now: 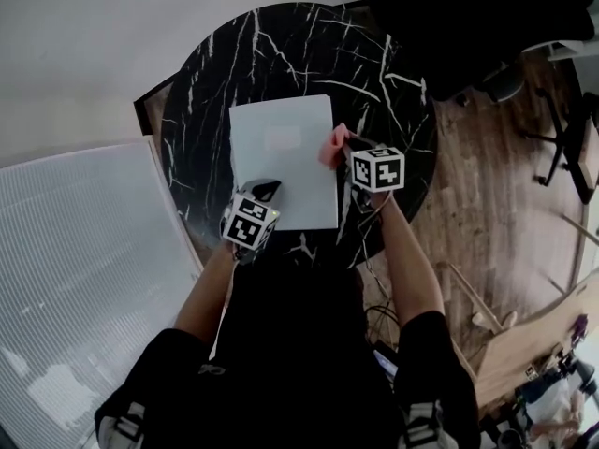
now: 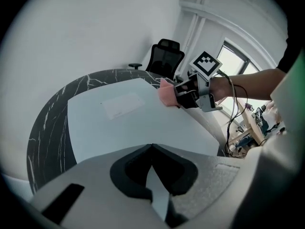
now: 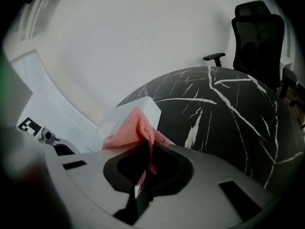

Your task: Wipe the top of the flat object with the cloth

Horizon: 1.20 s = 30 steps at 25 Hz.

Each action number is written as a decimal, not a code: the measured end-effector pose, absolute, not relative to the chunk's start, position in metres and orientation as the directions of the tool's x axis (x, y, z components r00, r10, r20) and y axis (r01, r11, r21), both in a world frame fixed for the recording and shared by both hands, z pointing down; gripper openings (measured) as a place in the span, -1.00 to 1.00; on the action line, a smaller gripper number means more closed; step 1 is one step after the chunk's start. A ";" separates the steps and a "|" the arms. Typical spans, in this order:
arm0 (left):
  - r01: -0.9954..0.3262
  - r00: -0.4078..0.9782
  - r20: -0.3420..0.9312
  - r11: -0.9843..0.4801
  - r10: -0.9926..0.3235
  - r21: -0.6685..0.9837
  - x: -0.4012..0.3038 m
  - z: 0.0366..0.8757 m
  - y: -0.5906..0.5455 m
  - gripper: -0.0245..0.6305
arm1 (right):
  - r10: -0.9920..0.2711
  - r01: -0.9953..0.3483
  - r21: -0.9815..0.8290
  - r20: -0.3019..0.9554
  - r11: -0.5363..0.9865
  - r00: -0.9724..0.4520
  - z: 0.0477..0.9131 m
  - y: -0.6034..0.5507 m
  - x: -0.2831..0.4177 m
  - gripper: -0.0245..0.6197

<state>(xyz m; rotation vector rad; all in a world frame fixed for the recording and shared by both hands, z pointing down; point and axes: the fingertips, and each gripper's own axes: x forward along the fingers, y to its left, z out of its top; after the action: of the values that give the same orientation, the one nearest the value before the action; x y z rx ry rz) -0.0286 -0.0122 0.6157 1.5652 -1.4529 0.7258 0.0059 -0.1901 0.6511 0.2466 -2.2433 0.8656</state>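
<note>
A white flat object [image 1: 281, 157] lies in the middle of a round black marble table [image 1: 299, 54]. My left gripper [image 1: 266, 191] sits at the object's near left part, its jaws shut on that near edge [image 2: 133, 123]. My right gripper [image 1: 348, 148] is shut on a pink cloth [image 1: 333, 145], which rests at the object's right edge. In the right gripper view the cloth [image 3: 131, 130] bunches out of the jaws in front of the flat object [image 3: 145, 109]. From the left gripper view, the right gripper [image 2: 183, 93] and cloth [image 2: 166, 93] show at the object's far right edge.
A white ribbed panel [image 1: 75, 251] stands left of the table. A black office chair [image 1: 487, 17] is behind the table [image 3: 224, 109], also visible as the chair [image 2: 164, 58]. Wooden floor [image 1: 487, 204] with cables lies to the right.
</note>
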 end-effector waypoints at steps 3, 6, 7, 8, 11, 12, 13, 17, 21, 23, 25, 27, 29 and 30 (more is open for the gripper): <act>-0.970 0.150 0.860 0.095 -0.489 0.223 -0.031 0.616 -0.013 -0.93 | 0.057 -0.404 -0.495 0.683 0.770 -0.728 0.650 -0.199 -0.002 -0.90; -0.964 0.134 0.866 0.139 -0.482 0.226 -0.033 0.616 -0.012 -0.93 | 0.030 -0.401 -0.453 0.691 0.796 -0.722 0.651 -0.204 -0.011 -0.90; -0.964 0.131 0.869 0.144 -0.477 0.224 -0.034 0.616 -0.013 -0.93 | 0.018 -0.401 -0.436 0.695 0.805 -0.719 0.650 -0.206 -0.013 -0.90; -0.965 0.128 0.872 0.145 -0.472 0.220 -0.034 0.616 -0.013 -0.93 | 0.008 -0.401 -0.421 0.697 0.813 -0.717 0.649 -0.207 -0.015 -0.90; -0.967 0.127 0.879 0.139 -0.459 0.212 -0.034 0.617 -0.014 -0.93 | -0.002 -0.394 -0.398 0.702 0.828 -0.713 0.651 -0.210 -0.019 -0.90; -0.966 0.130 0.880 0.140 -0.456 0.216 -0.033 0.617 -0.014 -0.93 | -0.004 -0.393 -0.392 0.703 0.832 -0.711 0.650 -0.211 -0.020 -0.90; -0.964 0.137 0.880 0.145 -0.455 0.224 -0.032 0.618 -0.014 -0.93 | -0.007 -0.393 -0.386 0.705 0.835 -0.709 0.649 -0.212 -0.021 -0.90; -0.948 0.186 0.872 0.153 -0.453 0.281 -0.033 0.619 -0.012 -0.93 | 0.010 -0.382 -0.389 0.712 0.838 -0.702 0.649 -0.216 -0.025 -0.90; -0.951 0.213 0.875 0.113 -0.434 0.288 -0.031 0.617 -0.013 -0.93 | -0.001 -0.380 -0.368 0.717 0.849 -0.697 0.644 -0.223 -0.032 -0.90; -0.953 0.215 0.877 0.103 -0.431 0.284 -0.033 0.617 -0.014 -0.93 | -0.013 -0.383 -0.355 0.719 0.853 -0.695 0.642 -0.228 -0.037 -0.90; -0.950 0.217 0.877 0.114 -0.428 0.291 -0.033 0.616 -0.014 -0.93 | -0.018 -0.385 -0.348 0.721 0.855 -0.693 0.641 -0.229 -0.040 -0.90; -0.947 0.227 0.880 0.117 -0.417 0.299 -0.033 0.615 -0.013 -0.93 | -0.017 -0.378 -0.340 0.724 0.861 -0.690 0.640 -0.229 -0.041 -0.90; -0.944 0.251 0.882 0.101 -0.399 0.314 -0.032 0.615 -0.014 -0.93 | -0.017 -0.368 -0.327 0.728 0.870 -0.685 0.640 -0.230 -0.042 -0.90; -0.940 0.268 0.881 0.093 -0.390 0.327 -0.032 0.615 -0.015 -0.93 | -0.017 -0.363 -0.320 0.730 0.875 -0.683 0.640 -0.231 -0.043 -0.90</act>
<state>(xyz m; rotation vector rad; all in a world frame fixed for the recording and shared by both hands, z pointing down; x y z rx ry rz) -0.0325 -0.0147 0.6154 1.4857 -1.3036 0.6584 -0.0429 -0.2313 0.6399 0.2720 -2.2672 0.5758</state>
